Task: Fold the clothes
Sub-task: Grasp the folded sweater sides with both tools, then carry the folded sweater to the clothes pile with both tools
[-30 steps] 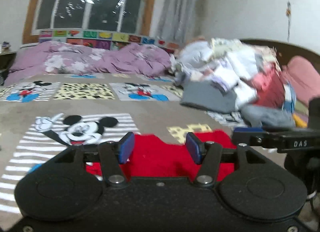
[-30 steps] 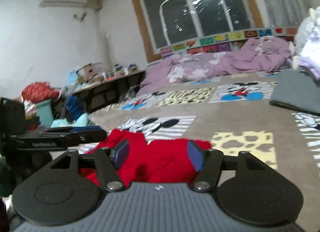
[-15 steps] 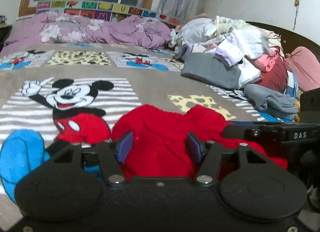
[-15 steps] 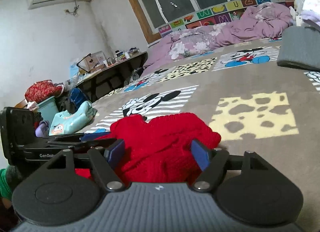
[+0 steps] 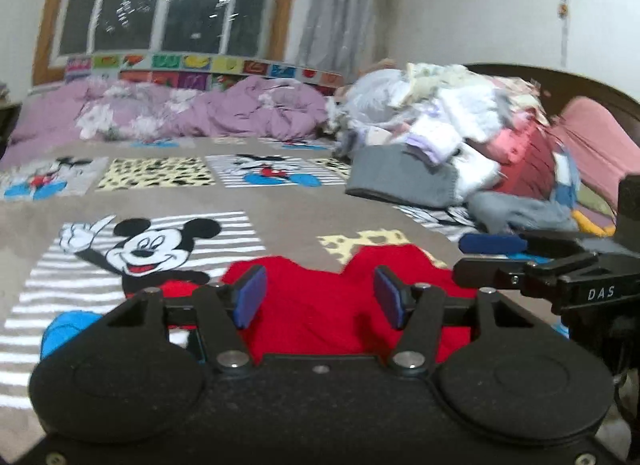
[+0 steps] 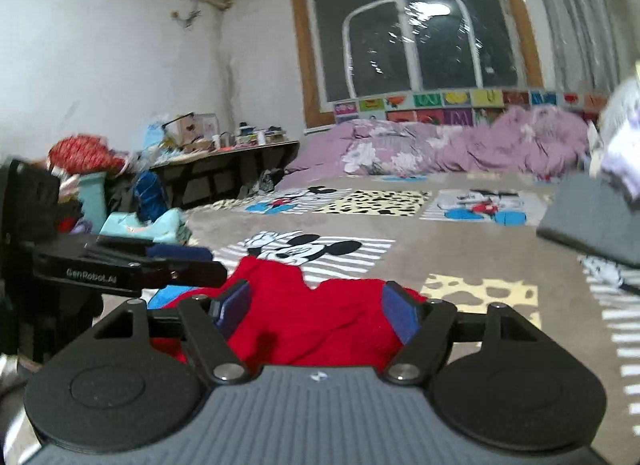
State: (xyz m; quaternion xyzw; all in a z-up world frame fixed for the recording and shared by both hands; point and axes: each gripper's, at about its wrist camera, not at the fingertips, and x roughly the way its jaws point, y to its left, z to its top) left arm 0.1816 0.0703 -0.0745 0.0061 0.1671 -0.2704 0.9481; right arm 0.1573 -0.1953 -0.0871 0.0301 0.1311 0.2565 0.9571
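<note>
A red knitted garment (image 5: 320, 301) lies bunched on the Mickey Mouse bedspread (image 5: 280, 225), right in front of both grippers. My left gripper (image 5: 320, 297) is open, its blue pads wide apart above the garment's near part. My right gripper (image 6: 316, 309) is open too, over the same red garment (image 6: 316, 325). The right gripper's arm shows at the right of the left wrist view (image 5: 560, 277). The left gripper's arm shows at the left of the right wrist view (image 6: 120, 269). Whether the pads touch the cloth cannot be told.
A big heap of mixed clothes (image 5: 460, 153) with a grey folded piece (image 5: 400, 181) lies at the right. A purple quilt (image 5: 200, 113) is bunched under the window. A cluttered table (image 6: 224, 149) and more clothes (image 6: 132, 217) stand left of the bed.
Both grippers tipped down toward the garment half a second ago and have since tilted back up. The red garment stays in place. Both stay open.
</note>
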